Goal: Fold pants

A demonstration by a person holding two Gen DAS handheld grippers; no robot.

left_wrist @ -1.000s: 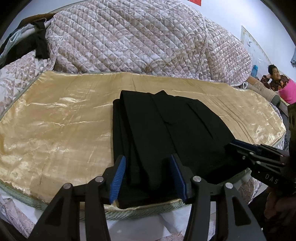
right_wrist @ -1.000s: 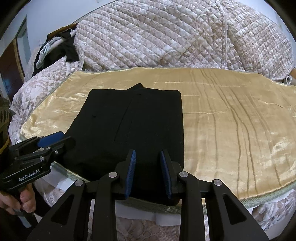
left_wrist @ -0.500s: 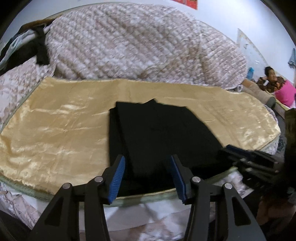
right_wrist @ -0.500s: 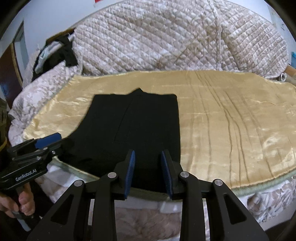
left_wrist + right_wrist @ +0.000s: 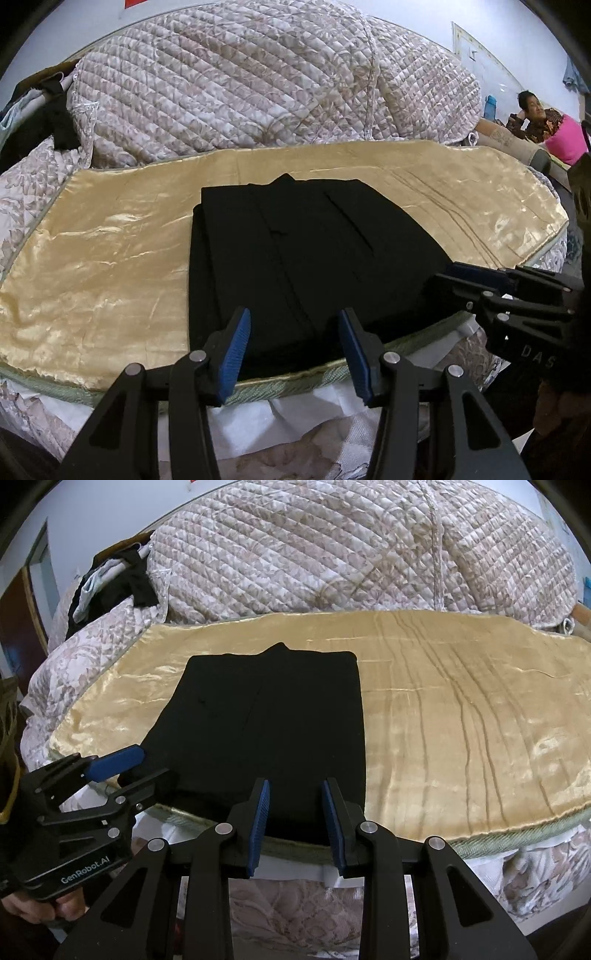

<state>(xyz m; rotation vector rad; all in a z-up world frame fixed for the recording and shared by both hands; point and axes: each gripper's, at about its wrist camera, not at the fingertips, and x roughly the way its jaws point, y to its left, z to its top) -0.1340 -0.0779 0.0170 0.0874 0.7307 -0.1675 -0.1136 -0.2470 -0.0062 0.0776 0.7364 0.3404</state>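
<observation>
folded pants, both tools hanging back off the bed edge

left tool [image 5: 293, 350] and right tool [image 5: 295, 821] both apart, empty; black pants [image 5: 295, 254] at 12 o'clock on the gold cover [image 5: 96, 266], long axis 6-to-12, neither tool clearly nearer.

The pants [image 5: 295, 258] are matt black cloth, smooth, with faint seam lines and no sheen. They lie on a gold cloth [image 5: 461, 720] that is satin-like and glossy, catching light in bright patches and creased in fine lines. Its near edge carries a green woven trim [image 5: 498, 840], rougher in look. At the far side a quilted cover [image 5: 240, 92] is soft, stitched in diamonds, pale with a dull floral print. Each tool, left tool [image 5: 293, 350] and right tool [image 5: 295, 821], is matt black plastic with ribbed blue pads [image 5: 236, 352] and shiny metal pins [image 5: 223, 828].
</observation>
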